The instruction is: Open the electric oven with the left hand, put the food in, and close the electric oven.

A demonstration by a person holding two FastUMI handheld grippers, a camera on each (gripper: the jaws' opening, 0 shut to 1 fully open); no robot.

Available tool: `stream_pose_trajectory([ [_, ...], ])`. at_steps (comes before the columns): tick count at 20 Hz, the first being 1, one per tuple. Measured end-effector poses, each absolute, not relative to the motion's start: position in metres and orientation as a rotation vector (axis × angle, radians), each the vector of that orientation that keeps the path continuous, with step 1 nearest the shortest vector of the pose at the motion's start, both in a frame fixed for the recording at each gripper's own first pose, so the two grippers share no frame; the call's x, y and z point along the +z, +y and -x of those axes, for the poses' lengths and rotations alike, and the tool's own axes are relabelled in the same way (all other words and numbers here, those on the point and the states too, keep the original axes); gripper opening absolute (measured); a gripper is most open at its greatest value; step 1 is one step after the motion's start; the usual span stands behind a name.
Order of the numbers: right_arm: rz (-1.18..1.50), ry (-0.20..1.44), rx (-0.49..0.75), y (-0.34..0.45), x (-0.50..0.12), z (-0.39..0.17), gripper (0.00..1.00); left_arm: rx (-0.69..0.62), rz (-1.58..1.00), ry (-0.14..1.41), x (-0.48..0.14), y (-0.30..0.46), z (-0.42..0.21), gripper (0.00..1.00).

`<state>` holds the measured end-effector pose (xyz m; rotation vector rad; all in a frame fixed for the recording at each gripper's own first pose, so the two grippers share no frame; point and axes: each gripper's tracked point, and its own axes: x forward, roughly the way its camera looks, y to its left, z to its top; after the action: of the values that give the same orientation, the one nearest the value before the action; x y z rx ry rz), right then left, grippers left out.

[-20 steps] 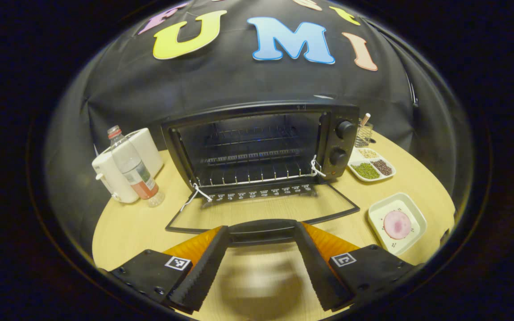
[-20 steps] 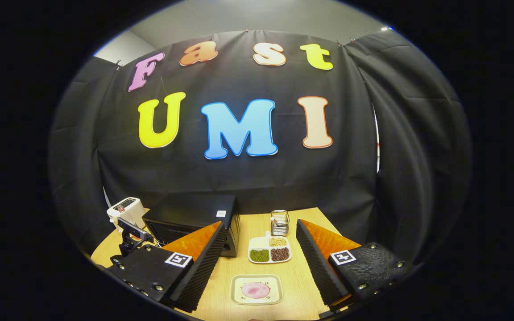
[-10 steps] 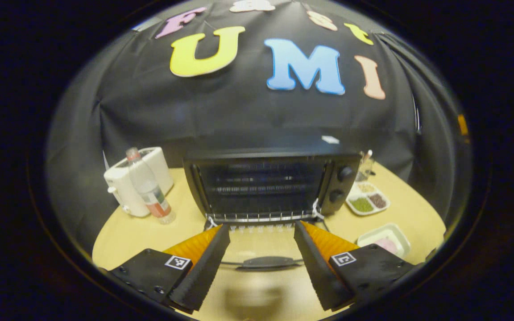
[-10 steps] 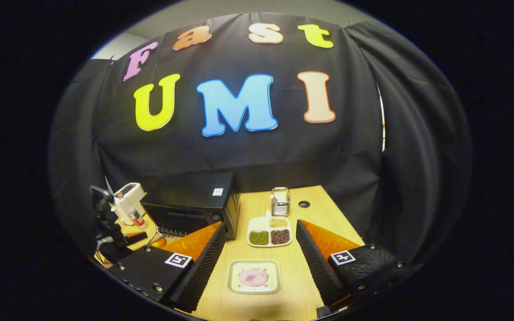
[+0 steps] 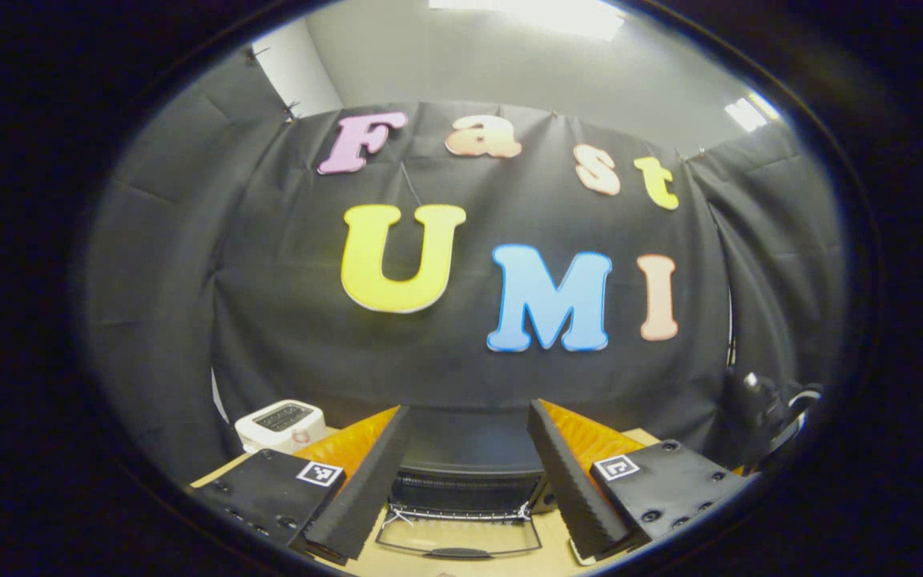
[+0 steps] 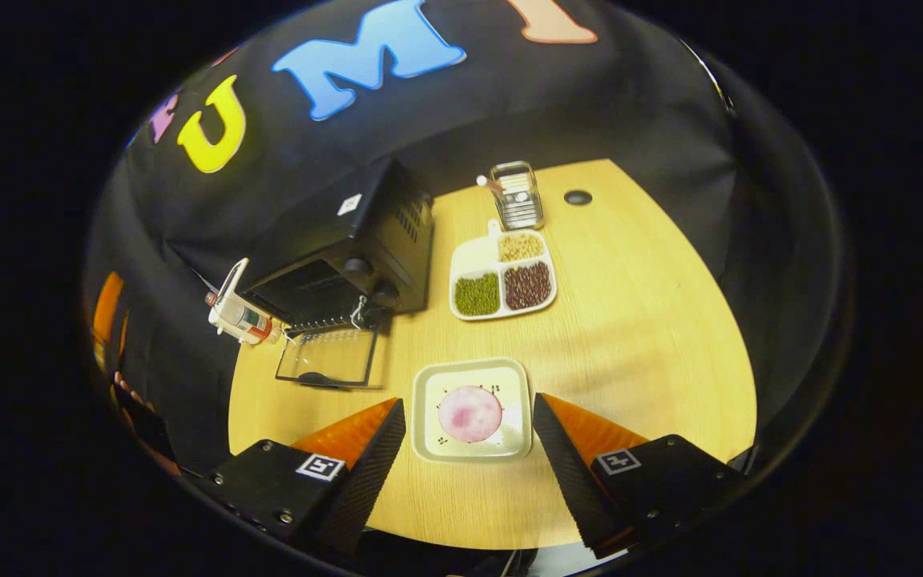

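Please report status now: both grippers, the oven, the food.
Both hand-held grippers open, left, right, holding nothing. Oven door down flat. Pink food on its plate, between right fingers. Path unobstructed.

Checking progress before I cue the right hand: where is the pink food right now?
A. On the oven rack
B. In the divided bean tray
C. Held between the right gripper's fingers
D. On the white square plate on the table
D. In the right gripper view the pink food lies on the white square plate, with the right gripper open and its fingers either side of the plate.
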<state>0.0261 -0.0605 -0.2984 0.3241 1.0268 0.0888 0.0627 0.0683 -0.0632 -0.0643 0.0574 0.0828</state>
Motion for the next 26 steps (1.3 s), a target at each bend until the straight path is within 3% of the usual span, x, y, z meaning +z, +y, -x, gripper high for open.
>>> stream_pose_trajectory([
  [5,-0.35,1.185,0.042,-0.076,-0.358,-0.034,0.98,0.132,0.064,-0.025,-0.011,0.091,-0.036,1.0],
  [14,-0.074,1.336,-0.028,-0.098,-0.425,-0.039,0.98,0.223,0.07,0.028,-0.031,0.128,-0.003,1.0],
  [23,0.012,1.377,-0.014,-0.096,-0.44,-0.045,0.94,0.238,0.077,0.049,-0.035,0.134,0.002,1.0],
  [25,0.008,1.376,0.004,-0.094,-0.438,-0.045,0.82,0.232,0.088,0.048,-0.037,0.13,0.0,1.0],
  [26,-0.011,1.377,0.021,-0.088,-0.44,-0.042,0.65,0.228,0.09,0.05,-0.038,0.128,-0.002,0.97],
])
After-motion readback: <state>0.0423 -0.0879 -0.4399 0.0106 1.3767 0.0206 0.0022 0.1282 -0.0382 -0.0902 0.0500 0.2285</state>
